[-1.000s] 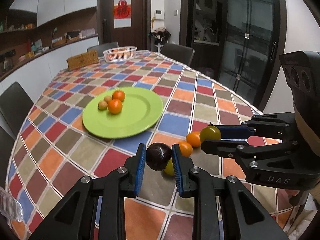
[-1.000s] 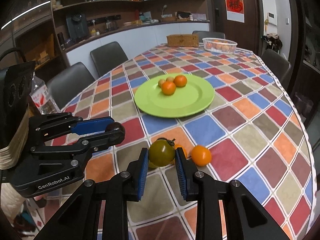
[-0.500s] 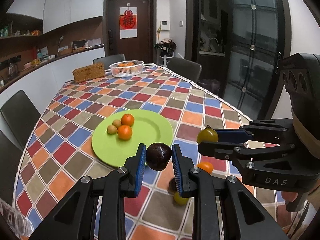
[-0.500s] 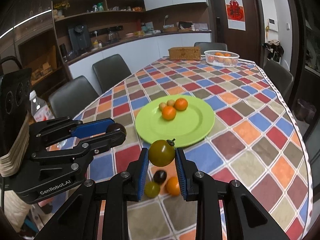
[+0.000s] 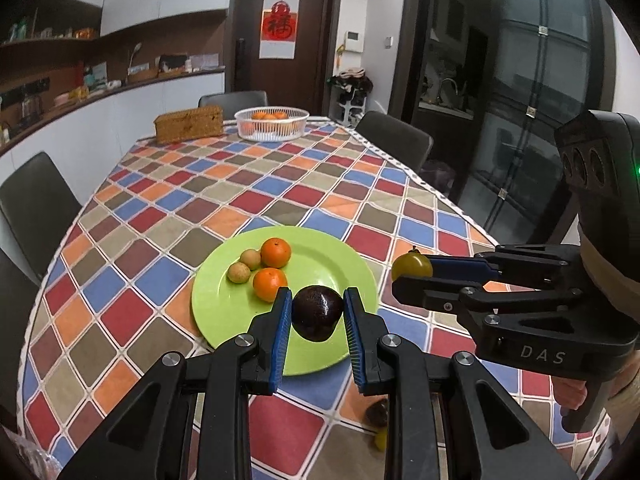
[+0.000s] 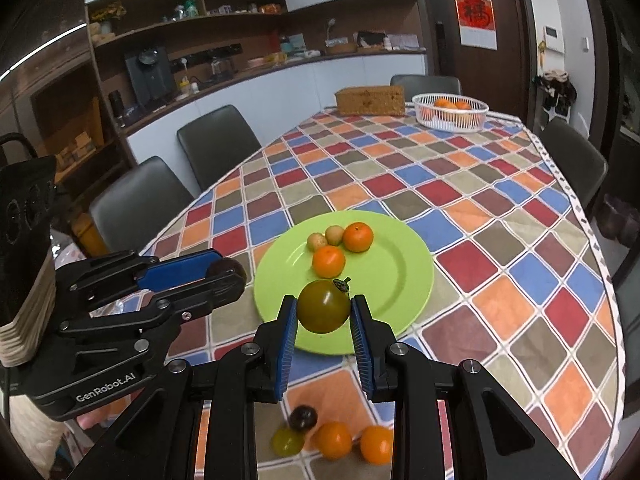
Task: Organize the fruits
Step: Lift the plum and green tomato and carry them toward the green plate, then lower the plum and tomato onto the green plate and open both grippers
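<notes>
left gripper (image 5: 316, 316) pinches dark glossy plum (image 5: 317, 312) | right gripper (image 6: 323, 312) pinches olive-green tomato (image 6: 323, 306), stem on | both frame-centre above green plate (image 6: 404, 276)

My left gripper (image 5: 316, 332) and right gripper (image 6: 324, 332) are matte black with blue ribbed fingers (image 5: 281, 336), silver screws, and white "GenRobot.AI" and "DAS" lettering.
</notes>
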A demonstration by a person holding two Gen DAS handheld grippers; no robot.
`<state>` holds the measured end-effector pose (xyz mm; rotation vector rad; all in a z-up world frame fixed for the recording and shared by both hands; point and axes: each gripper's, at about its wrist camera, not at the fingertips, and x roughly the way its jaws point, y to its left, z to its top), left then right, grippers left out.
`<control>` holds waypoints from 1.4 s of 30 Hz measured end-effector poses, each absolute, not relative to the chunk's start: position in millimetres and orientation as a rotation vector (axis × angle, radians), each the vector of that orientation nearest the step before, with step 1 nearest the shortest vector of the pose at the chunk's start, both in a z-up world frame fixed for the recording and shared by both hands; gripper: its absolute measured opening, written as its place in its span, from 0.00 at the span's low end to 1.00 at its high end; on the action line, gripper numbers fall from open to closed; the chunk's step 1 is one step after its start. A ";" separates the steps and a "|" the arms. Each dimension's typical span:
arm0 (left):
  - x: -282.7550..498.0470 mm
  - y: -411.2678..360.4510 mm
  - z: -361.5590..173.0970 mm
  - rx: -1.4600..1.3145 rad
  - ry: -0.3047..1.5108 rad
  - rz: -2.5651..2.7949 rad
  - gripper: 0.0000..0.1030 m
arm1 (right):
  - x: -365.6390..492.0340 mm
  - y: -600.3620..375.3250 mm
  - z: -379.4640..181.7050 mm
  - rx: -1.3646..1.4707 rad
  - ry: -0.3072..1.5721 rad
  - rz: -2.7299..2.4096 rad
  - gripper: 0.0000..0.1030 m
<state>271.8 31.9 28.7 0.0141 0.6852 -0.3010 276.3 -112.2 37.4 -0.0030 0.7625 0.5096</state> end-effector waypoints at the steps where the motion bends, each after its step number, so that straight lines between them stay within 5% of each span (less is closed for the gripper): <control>1: 275.9 33.3 26.5 0.009 0.694 -0.297 0.25 | 282.1 -110.3 35.9 -0.005 0.771 0.509 0.27; 25: 352.6 53.6 -36.9 -0.052 0.903 -0.205 0.26 | 368.9 -81.8 -19.5 -0.069 0.974 0.437 0.27; 42: 323.1 46.0 -10.5 0.004 0.843 -0.181 0.32 | 349.2 -87.6 -7.1 -0.085 0.931 0.445 0.33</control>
